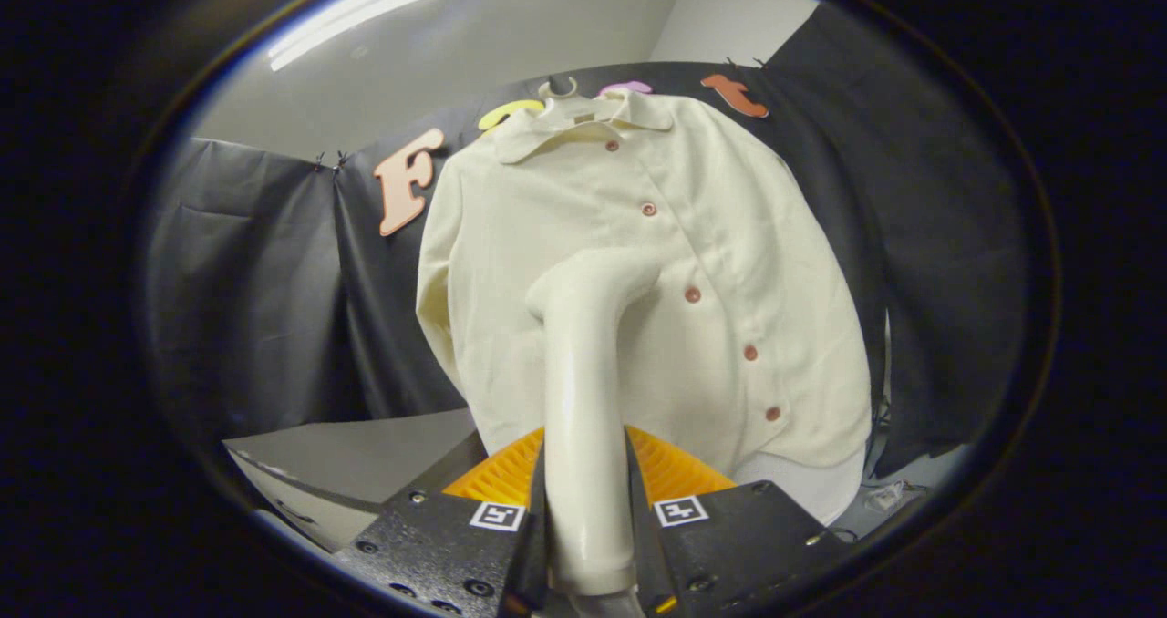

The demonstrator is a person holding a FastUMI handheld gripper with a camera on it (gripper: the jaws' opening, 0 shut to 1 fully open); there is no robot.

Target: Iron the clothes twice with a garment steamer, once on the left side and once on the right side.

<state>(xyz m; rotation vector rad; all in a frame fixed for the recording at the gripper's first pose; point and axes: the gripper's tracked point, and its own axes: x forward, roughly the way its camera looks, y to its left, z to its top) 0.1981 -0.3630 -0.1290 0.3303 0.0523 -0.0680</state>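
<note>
A cream button-up shirt (pixel 638 281) hangs on a white hanger (pixel 559 89) against the black booth wall, its reddish buttons running down the front. My gripper (pixel 583 499) is shut on the handle of a cream garment steamer (pixel 583 372), which stands upright between the fingers. The steamer's head (pixel 593 281) bends toward the shirt and sits against the cloth left of the button row, about mid-height. The steamer hides the lower middle part of the shirt.
A grey tabletop (pixel 365 454) lies below and left of the shirt, with its edge near the fingers. Black cloth (pixel 255 299) drapes behind and on both sides. A thin cord or small clutter (pixel 889 495) lies at the lower right of the shirt.
</note>
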